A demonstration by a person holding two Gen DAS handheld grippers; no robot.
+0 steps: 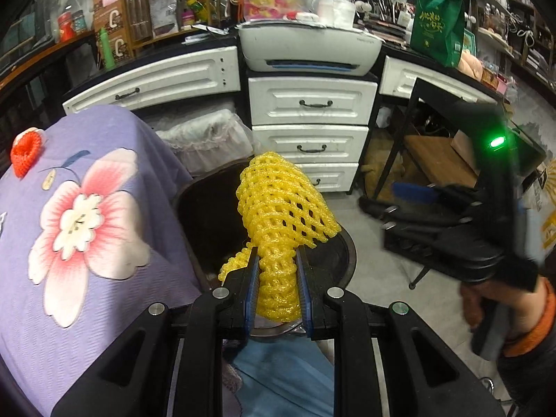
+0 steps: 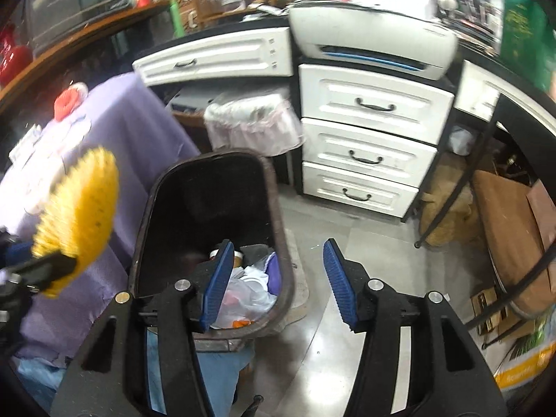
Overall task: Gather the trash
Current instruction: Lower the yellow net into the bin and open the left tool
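Cluttered room: white drawer unit (image 1: 311, 128) against the far wall, printer (image 1: 311, 47) on top, shelves of goods behind, grey tiled floor (image 2: 312, 358).

Task item: yellow foam fruit net (image 1: 281, 215). Open lattice mesh, tubular, crumpled and pinched narrow at the lower end, flaring wider above. Bright yellow, slightly glossy. Clamped between the blue pads of the left gripper (image 1: 277, 290); jaws closed on its lower part, upper part standing free above the fingertips. Positioned over the dark trash bin (image 2: 278, 229), which stands on the floor just beside the purple floral cloth (image 1: 104, 208). Seen blurred at the left edge in the right wrist view.

Bin contents: plastic bag (image 2: 248, 295), crumpled white paper, a purple scrap, an orange fragment. Dark interior, brown rim.

Right gripper (image 2: 278, 274): jaws apart, nothing between the blue pads; held above the near right rim of the bin. Gripped from below by a hand (image 1: 504, 309) with an orange cuff, green light lit on the body.

Red foam net (image 1: 26, 151) lying on the far corner of the cloth, well apart from the bin.
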